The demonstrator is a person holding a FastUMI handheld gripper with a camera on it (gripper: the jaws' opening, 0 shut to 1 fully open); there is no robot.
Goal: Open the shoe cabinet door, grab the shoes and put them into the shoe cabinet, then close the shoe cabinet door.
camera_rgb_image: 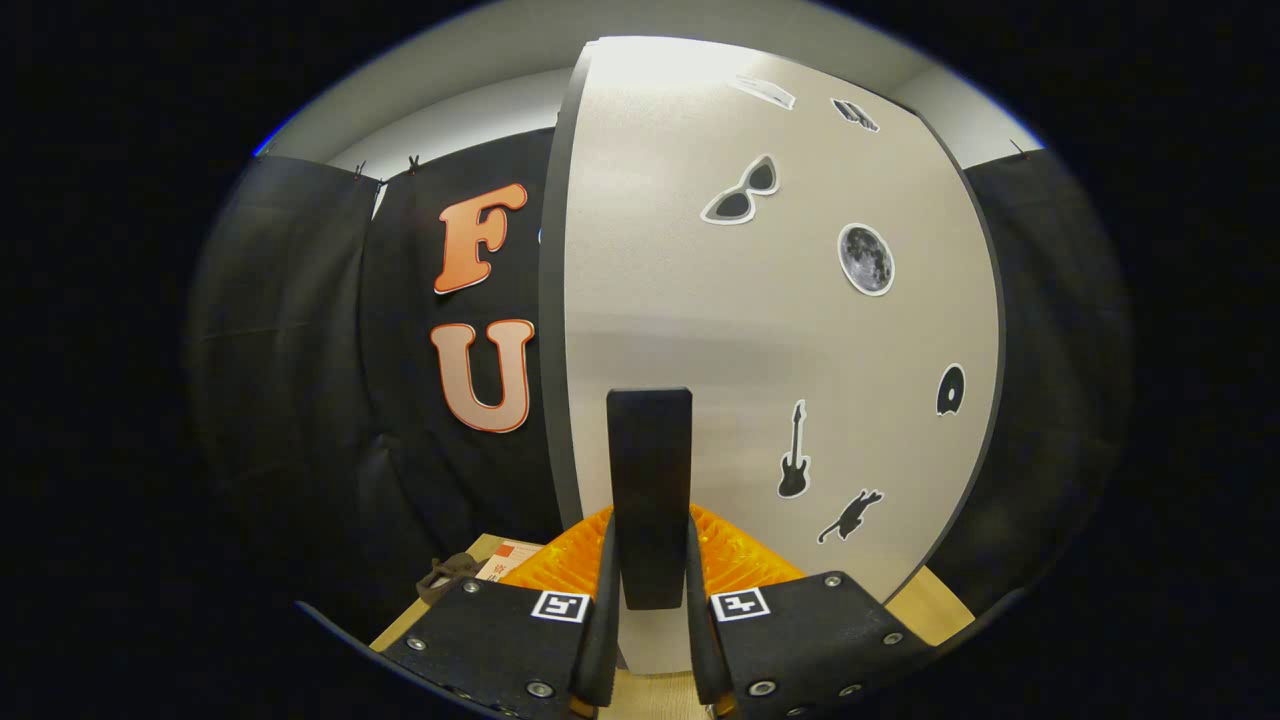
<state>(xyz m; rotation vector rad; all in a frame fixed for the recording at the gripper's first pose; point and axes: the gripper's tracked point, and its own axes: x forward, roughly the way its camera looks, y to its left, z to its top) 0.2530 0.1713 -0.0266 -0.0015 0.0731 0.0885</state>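
The shoe cabinet door is a pale beige panel with dark edges and several black stickers, and it stands close in front of me. Its black upright handle sits between my fingers. My gripper is shut on that handle, one finger pressing each side. The door's left edge shows as a dark strip; I cannot tell whether the door is ajar. To the left of my fingers, a small brown shoe lies on the wooden table, partly hidden by the gripper body.
A card with a red patch lies beside the shoe, left of the door's foot. Black cloth walls close in on both sides of the cabinet. The wooden table surface continues under the door on the right.
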